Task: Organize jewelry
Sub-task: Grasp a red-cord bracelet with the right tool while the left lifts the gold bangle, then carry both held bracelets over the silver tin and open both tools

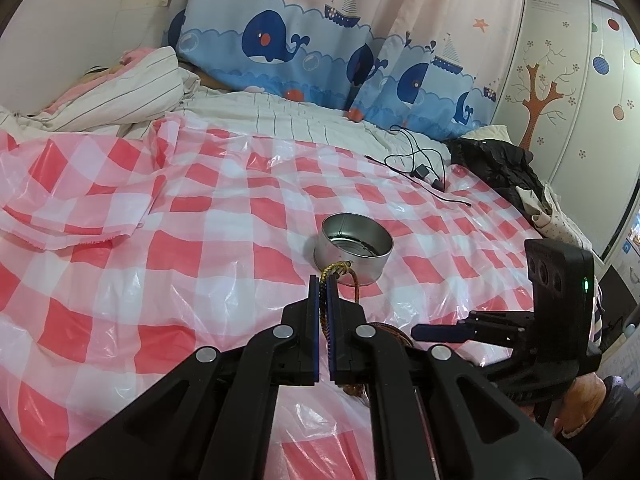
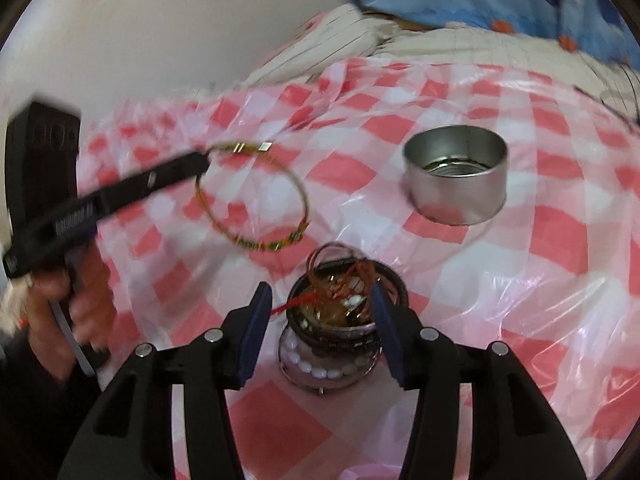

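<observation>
My left gripper (image 1: 323, 280) is shut on a gold, green and red woven bracelet (image 1: 344, 270), which it holds in the air. In the right wrist view the same gripper (image 2: 202, 160) comes in from the left with the bracelet (image 2: 256, 200) hanging as an open ring. A silver tin (image 1: 357, 246) stands on the checked cover just beyond it and shows in the right wrist view (image 2: 456, 174) at the right. My right gripper (image 2: 320, 304) is open, its fingers on either side of a round pot (image 2: 332, 344) full of tangled bracelets and a white bead string.
The bed is covered by a red and white checked plastic sheet (image 1: 160, 240). A black cable with a charger (image 1: 420, 168) and dark clothes (image 1: 500, 164) lie at the far right. A striped quilt (image 1: 120, 92) and whale curtain (image 1: 280, 40) are behind.
</observation>
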